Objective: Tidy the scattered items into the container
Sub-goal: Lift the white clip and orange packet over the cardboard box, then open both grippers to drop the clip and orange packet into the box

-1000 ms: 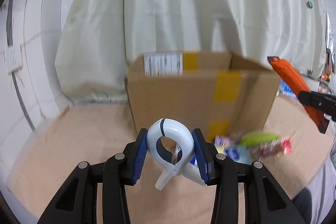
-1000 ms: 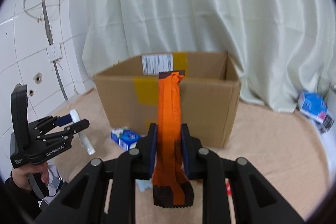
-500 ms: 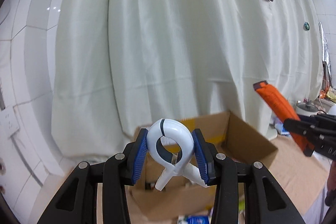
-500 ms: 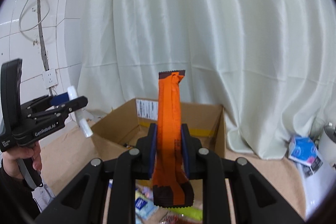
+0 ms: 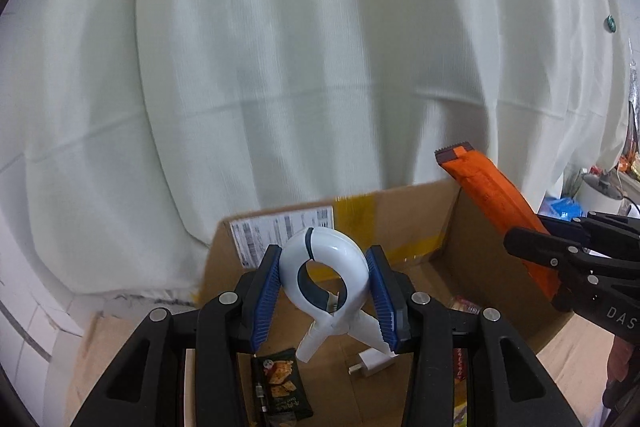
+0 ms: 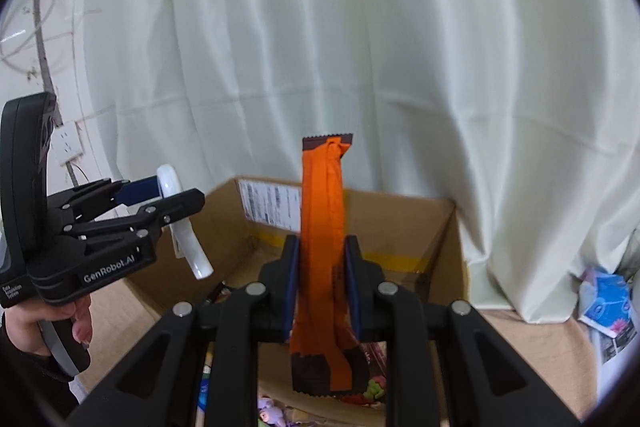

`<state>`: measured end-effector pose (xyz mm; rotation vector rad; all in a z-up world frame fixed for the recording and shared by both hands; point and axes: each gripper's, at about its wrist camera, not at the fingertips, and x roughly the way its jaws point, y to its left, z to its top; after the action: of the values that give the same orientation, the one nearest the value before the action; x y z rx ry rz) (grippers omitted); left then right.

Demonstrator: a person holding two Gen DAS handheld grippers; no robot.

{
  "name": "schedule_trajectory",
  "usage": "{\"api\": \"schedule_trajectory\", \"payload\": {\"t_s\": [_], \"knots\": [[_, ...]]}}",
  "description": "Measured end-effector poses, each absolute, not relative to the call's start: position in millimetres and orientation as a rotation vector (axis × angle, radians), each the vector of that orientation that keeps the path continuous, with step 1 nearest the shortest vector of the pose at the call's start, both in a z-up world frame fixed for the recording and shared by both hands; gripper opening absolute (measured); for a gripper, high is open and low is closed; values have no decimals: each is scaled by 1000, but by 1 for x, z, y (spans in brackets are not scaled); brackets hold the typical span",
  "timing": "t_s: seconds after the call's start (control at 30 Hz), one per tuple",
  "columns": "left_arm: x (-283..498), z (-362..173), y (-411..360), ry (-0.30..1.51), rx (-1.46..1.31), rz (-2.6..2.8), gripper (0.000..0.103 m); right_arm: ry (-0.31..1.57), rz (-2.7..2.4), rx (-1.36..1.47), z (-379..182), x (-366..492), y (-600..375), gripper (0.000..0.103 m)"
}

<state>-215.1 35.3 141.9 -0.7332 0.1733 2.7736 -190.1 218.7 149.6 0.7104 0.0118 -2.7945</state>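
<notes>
The left gripper [image 5: 325, 297] is clamped on a white clip [image 5: 326, 281], its blue pads [image 5: 267, 297] pressing the clip's round head from both sides. The right gripper [image 6: 321, 281] is closed tight on an orange wrapper [image 6: 322, 227] (standing upright, brown serrated ends). Both hang above an open cardboard box [image 5: 472, 227], which holds a dark cracker packet [image 5: 282, 385], a white charger [image 5: 370, 363] and other packets. A pale curtain [image 5: 280, 67] hangs behind.
</notes>
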Motion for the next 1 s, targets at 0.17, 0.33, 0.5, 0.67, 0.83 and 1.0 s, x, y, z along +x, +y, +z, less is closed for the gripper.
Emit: {"api": "schedule_trajectory", "payload": {"t_s": [0.17, 0.33, 0.5, 0.67, 0.83, 1.0], "knots": [[-231, 111, 34, 160, -829, 2738, 44, -9, -2767, 824, 120, -211, 225, 25], [-239, 95, 41, 157, -870, 2719, 44, -20, -2749, 876, 103, -221, 226, 25], [-245, 84, 43, 155, -895, 2712, 44, -29, -2747, 900, 96, -225, 230, 25], [-245, 83, 45, 152, -901, 2717, 44, -29, -2744, 913, 96, -227, 230, 25], [-245, 85, 43, 163, -906, 2768, 45, -23, -2750, 917, 97, -224, 234, 43], [-242, 88, 39, 120, -902, 2753, 69, -19, -2746, 883, 101, -217, 233, 68]]}}
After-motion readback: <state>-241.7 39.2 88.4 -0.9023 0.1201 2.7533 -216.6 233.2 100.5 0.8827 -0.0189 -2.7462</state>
